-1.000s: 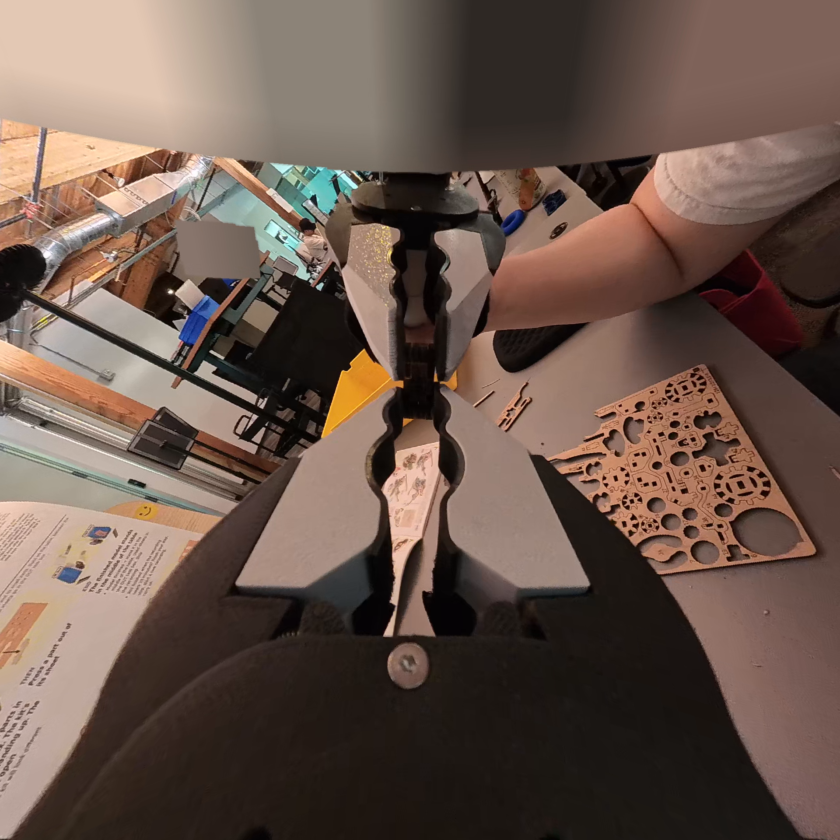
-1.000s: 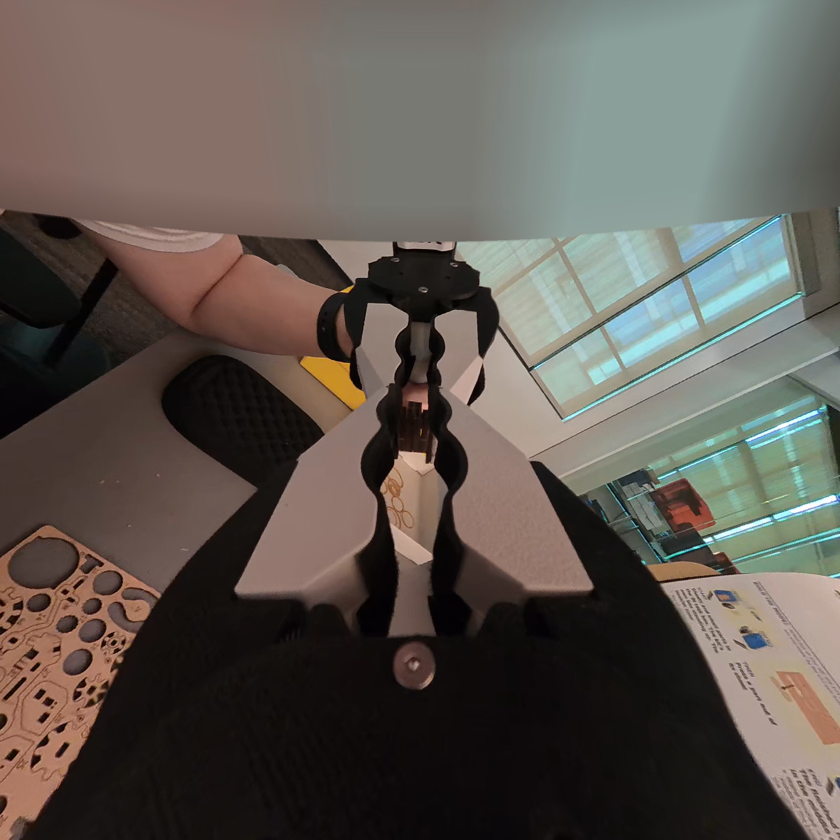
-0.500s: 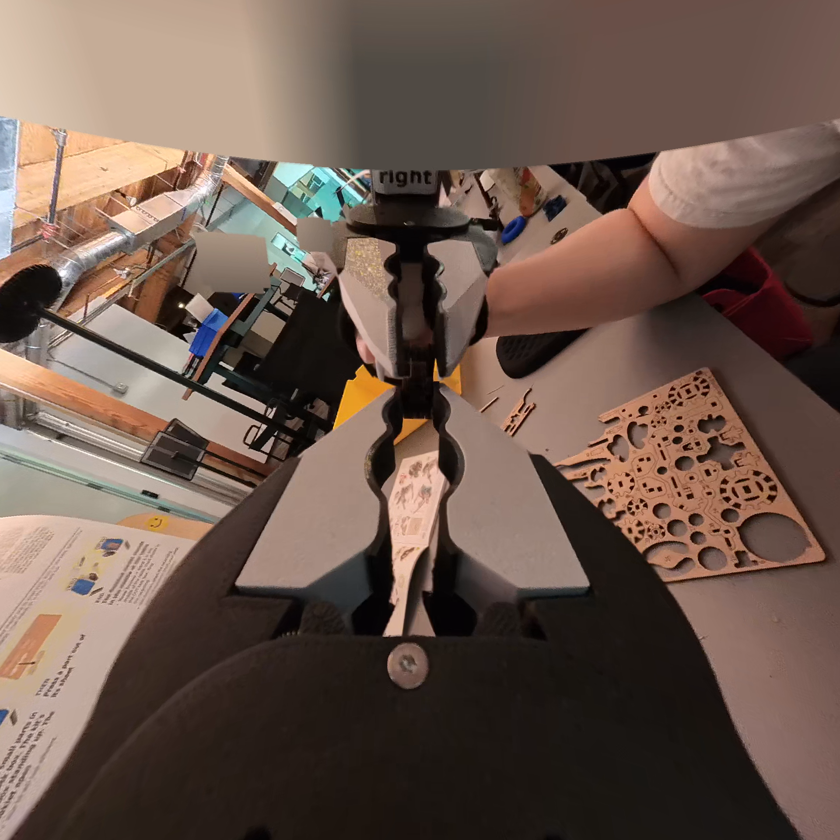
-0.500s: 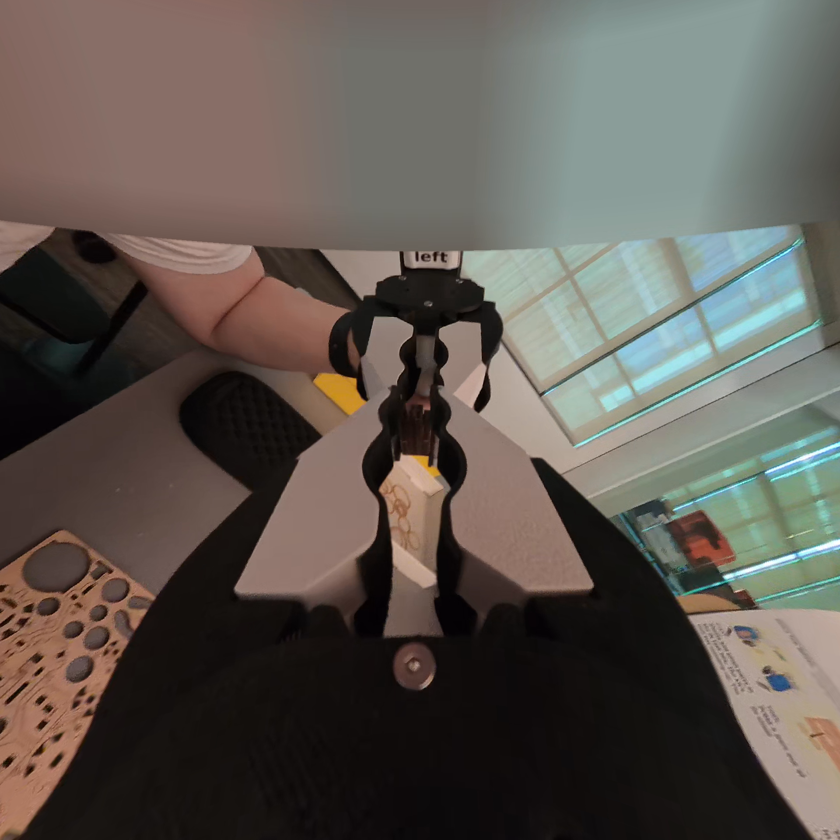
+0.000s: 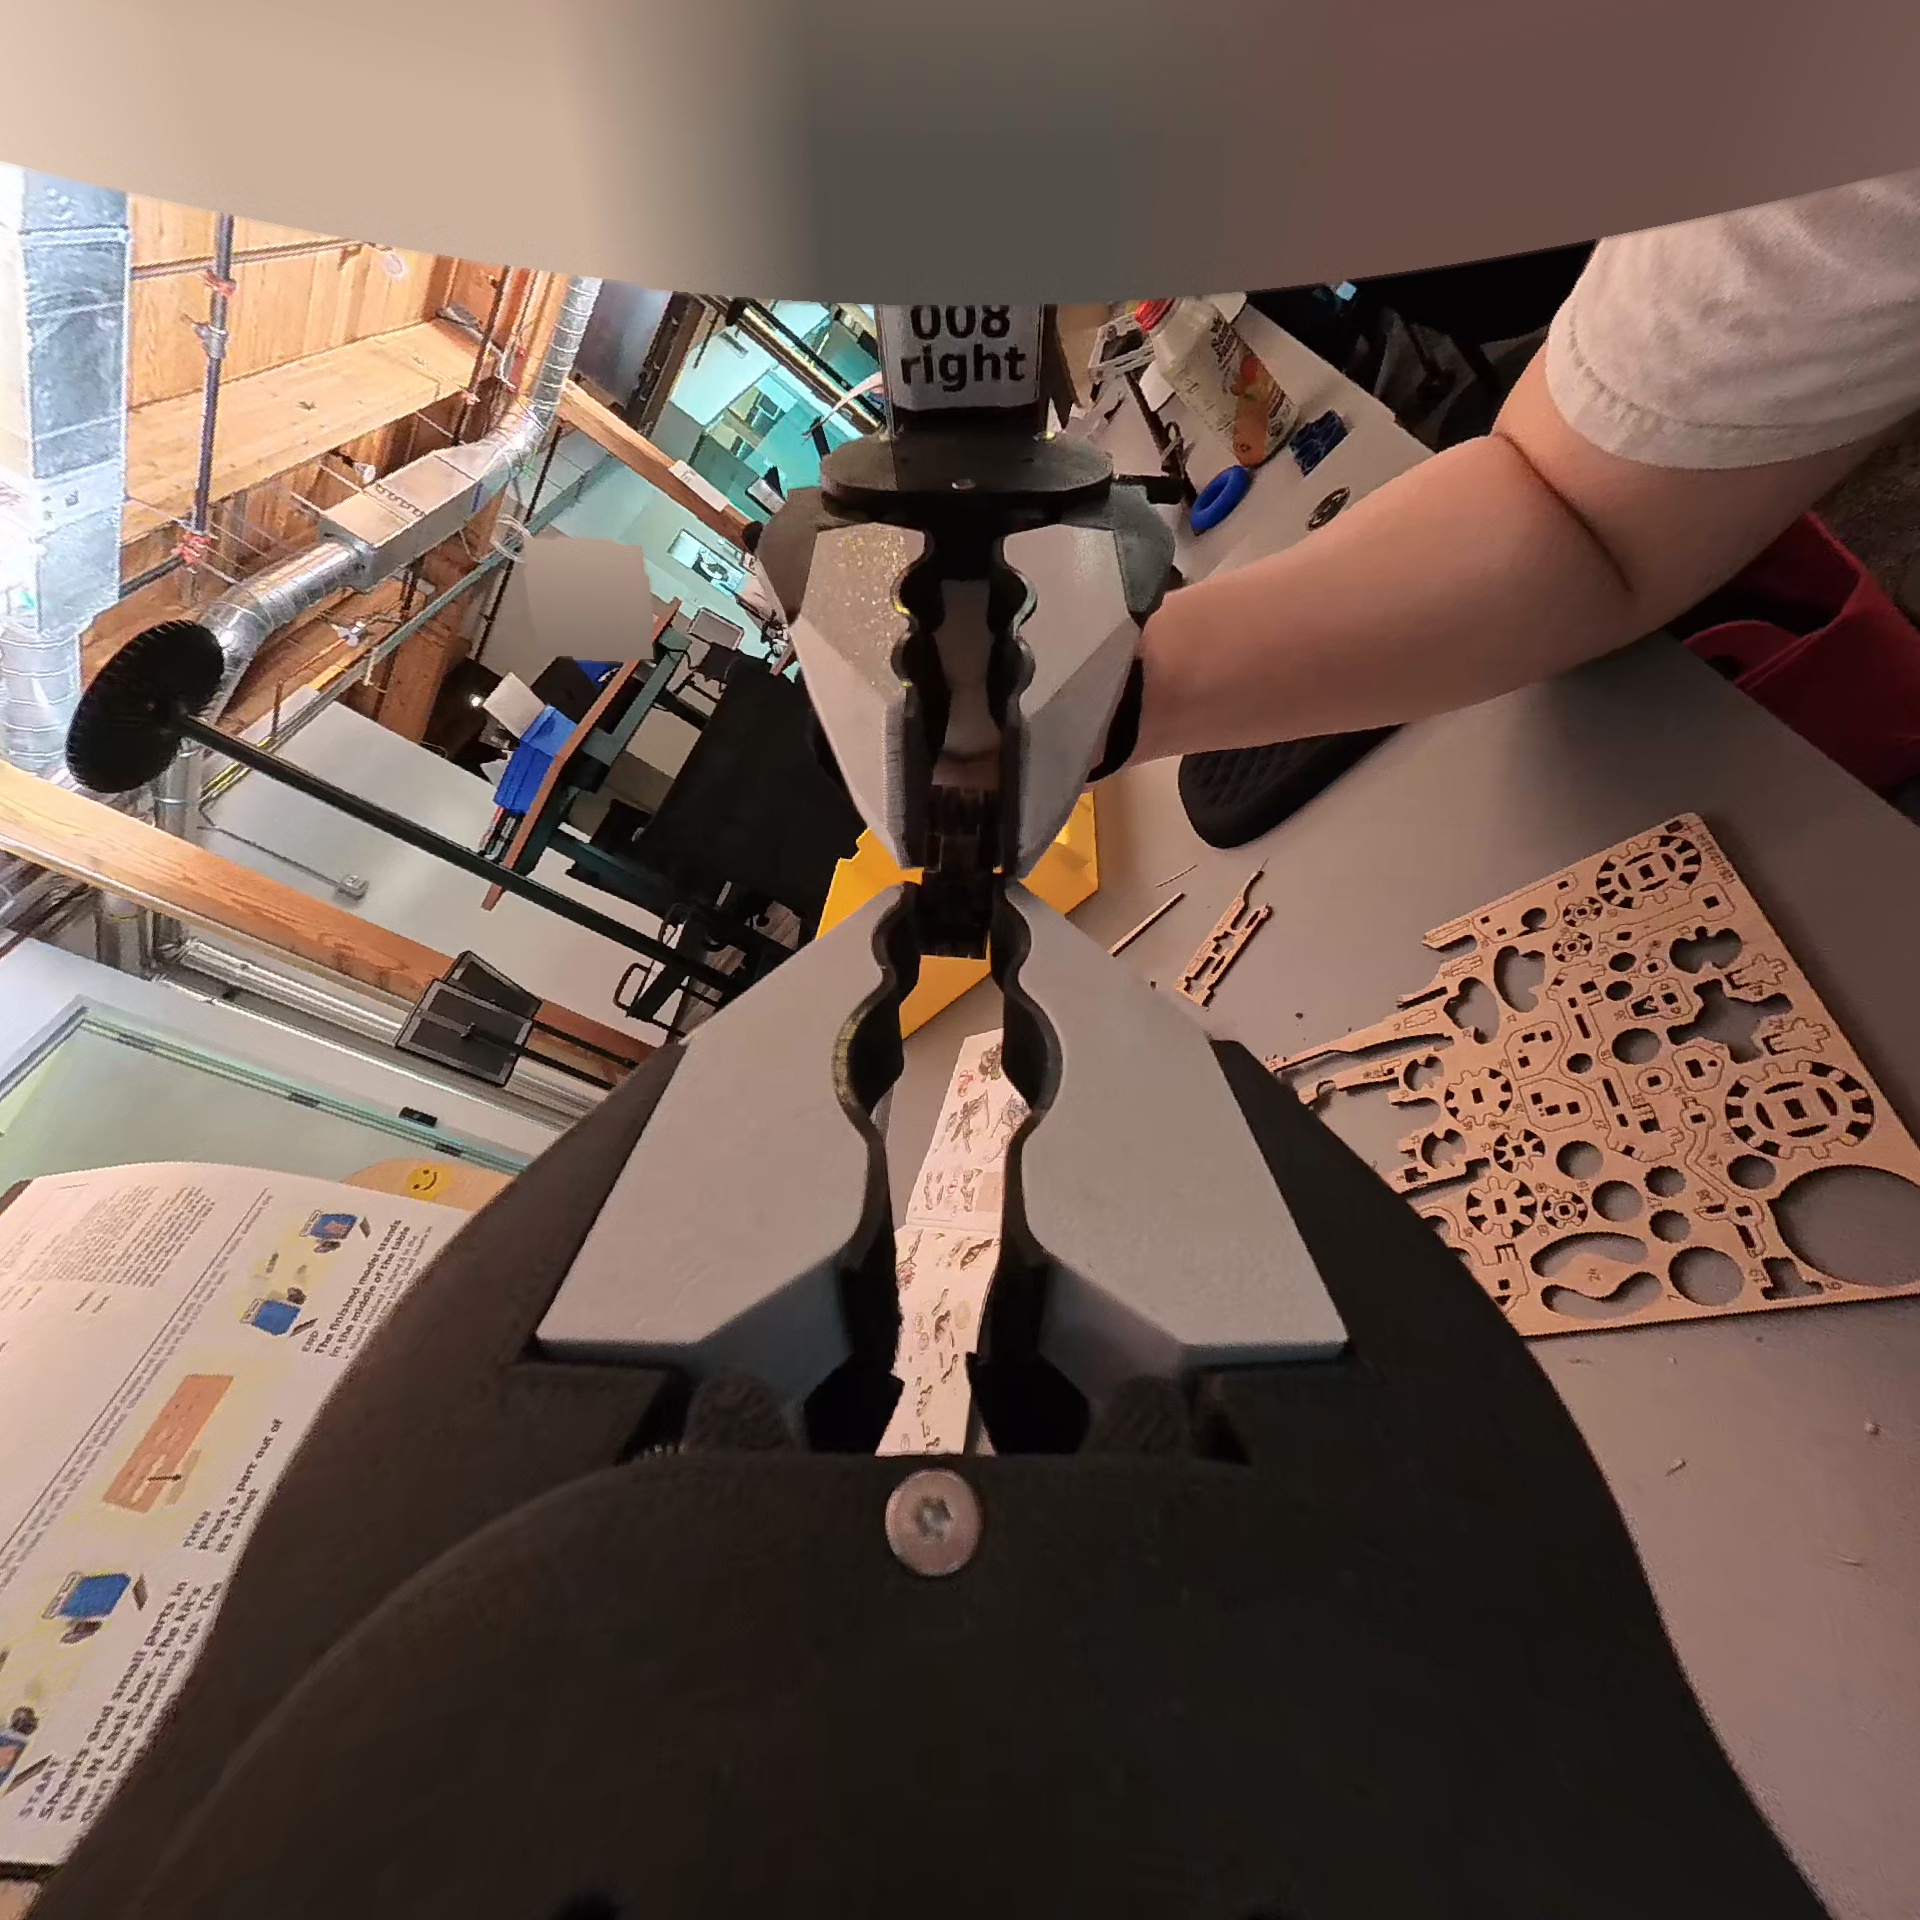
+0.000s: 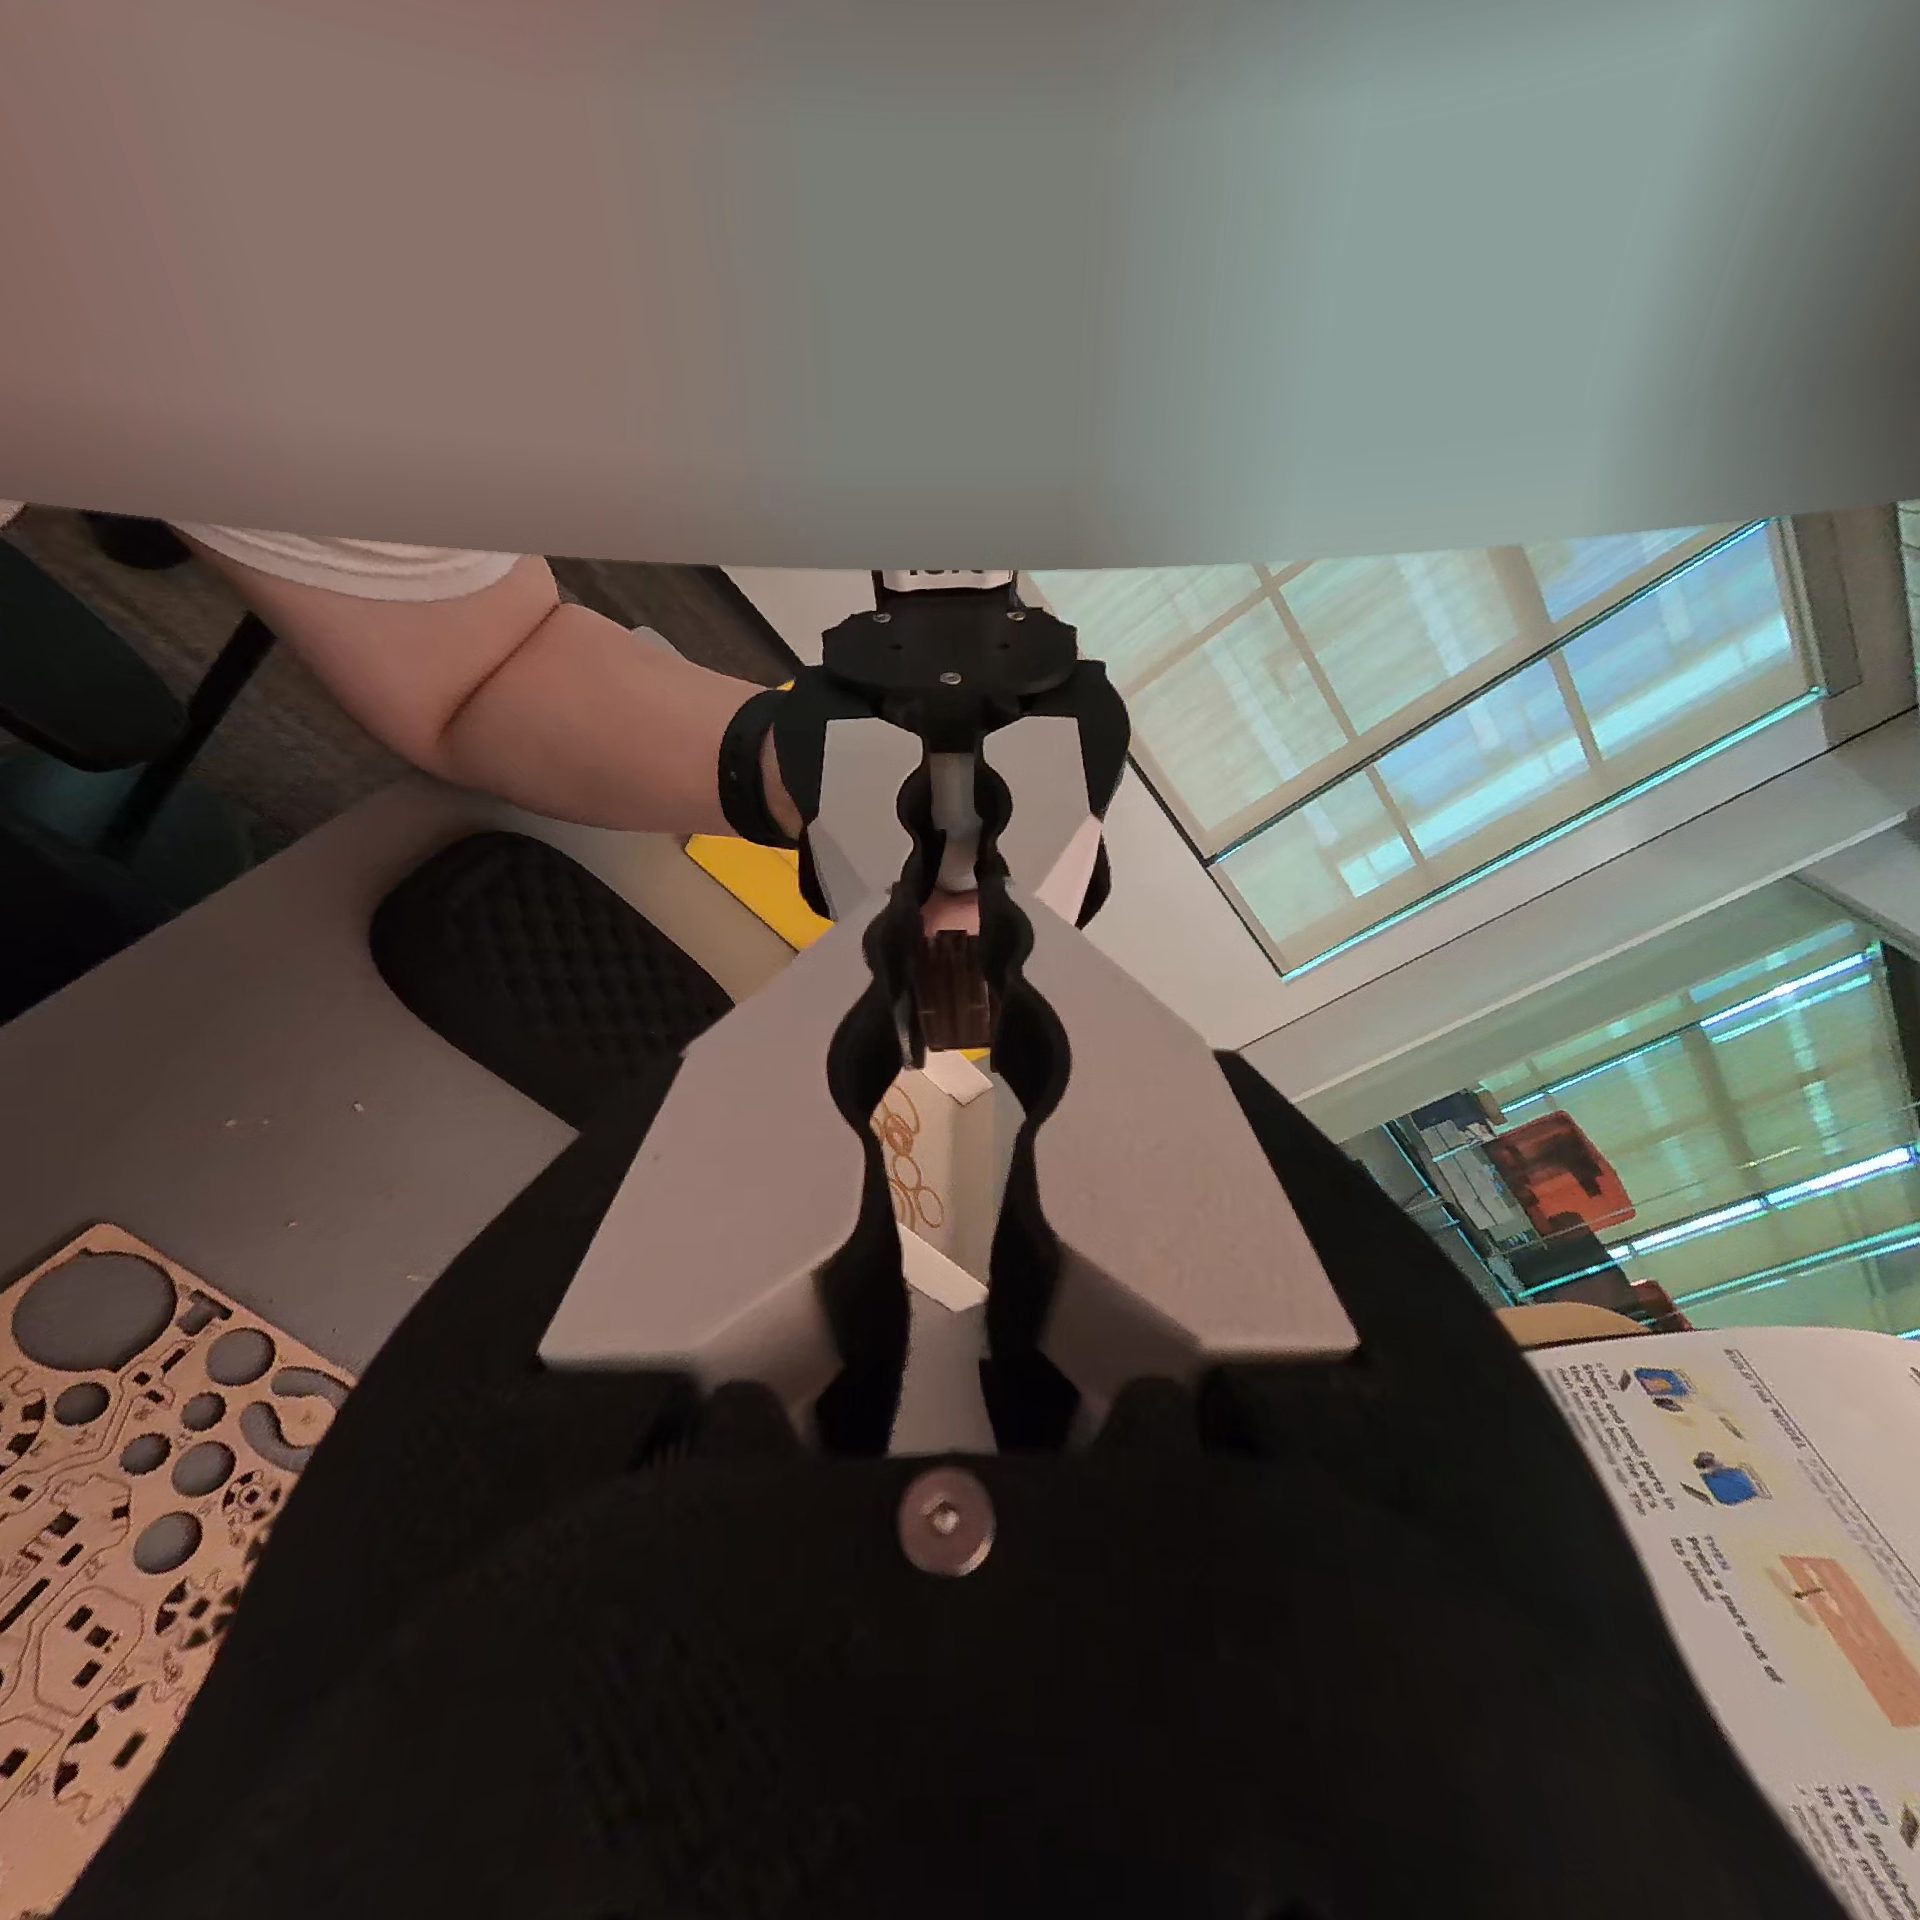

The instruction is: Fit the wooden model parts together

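My left gripper [image 5: 951, 909] and right gripper [image 5: 956, 847] meet tip to tip above the grey table [image 5: 1714, 1507]. Both are shut on a small dark stack of wooden model parts [image 5: 954, 883] that spans the two pairs of tips. In the right wrist view the stack [image 6: 951, 1003] sits between my right gripper's [image 6: 948, 925] fingers, with the left gripper [image 6: 954, 873] facing it. I cannot tell how the parts join inside the grip. A punched-out wooden sheet [image 5: 1662, 1091] lies flat on the table to the right; it also shows in the right wrist view [image 6: 104, 1455].
A loose wooden strip [image 5: 1226, 940] and a splinter lie beyond the sheet. A black wrist pad [image 5: 1278, 779], a yellow box [image 5: 935, 977], a picture booklet [image 5: 956, 1195] and a printed instruction sheet [image 5: 156, 1403] lie on the table. A person's bare forearm [image 5: 1403, 603] reaches in from the right.
Both grippers stay shut, tip to tip on the wooden parts. The pair has shifted and tilted a little, so more of the right gripper's body shows in the left wrist view.
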Demonstrator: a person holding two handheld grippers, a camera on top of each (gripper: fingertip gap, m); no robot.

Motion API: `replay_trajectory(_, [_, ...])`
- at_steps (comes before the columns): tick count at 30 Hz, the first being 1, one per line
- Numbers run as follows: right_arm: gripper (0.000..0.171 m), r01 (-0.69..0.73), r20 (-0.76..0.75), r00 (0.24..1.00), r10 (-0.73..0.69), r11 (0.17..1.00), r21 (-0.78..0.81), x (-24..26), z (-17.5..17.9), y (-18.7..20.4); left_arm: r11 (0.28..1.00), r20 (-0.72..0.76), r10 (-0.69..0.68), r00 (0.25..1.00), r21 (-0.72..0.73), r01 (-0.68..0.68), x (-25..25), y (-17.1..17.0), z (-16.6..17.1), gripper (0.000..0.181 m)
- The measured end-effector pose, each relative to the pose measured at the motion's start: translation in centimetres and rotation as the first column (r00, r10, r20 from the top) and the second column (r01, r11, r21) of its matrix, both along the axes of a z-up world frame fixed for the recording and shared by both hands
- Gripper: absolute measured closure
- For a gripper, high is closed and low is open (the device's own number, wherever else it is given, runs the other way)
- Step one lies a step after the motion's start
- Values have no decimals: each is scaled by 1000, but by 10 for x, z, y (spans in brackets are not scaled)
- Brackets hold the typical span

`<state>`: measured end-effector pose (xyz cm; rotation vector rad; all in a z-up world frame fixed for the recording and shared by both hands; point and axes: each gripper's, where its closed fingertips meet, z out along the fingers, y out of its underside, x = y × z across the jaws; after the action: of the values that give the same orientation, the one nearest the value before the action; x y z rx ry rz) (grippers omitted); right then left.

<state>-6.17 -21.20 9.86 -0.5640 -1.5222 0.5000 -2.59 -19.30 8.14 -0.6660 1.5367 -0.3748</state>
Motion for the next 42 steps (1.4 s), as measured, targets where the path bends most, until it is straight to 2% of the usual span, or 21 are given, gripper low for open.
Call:
replay_trajectory(15, [161,-25,-20,1000,24,999,-41,-1,0,0,1000,5,10,1000,-8,-10,-2,2,2,170])
replay_trajectory(17, [159,-47,17,999,48,997,-68,0,-3,1,1000,-18,6,1000,-27,-6,-1,2,-2,171])
replay_trajectory(23, [157,-45,-46,998,41,996,-79,5,7,7,985,50,-35,998,-168,43,3,1,5,171])
replay_trajectory(32, [159,-30,-10,1000,28,987,-157,4,5,10,992,36,-4,999,-127,8,2,5,4,171])
replay_trajectory(36, [159,20,36,999,-15,990,-136,4,1,11,993,23,2,1000,-118,1,4,5,1,171])
replay_trajectory(42, [159,5,19,1000,-3,993,-121,4,3,9,994,27,7,1000,-108,-4,3,4,3,171])
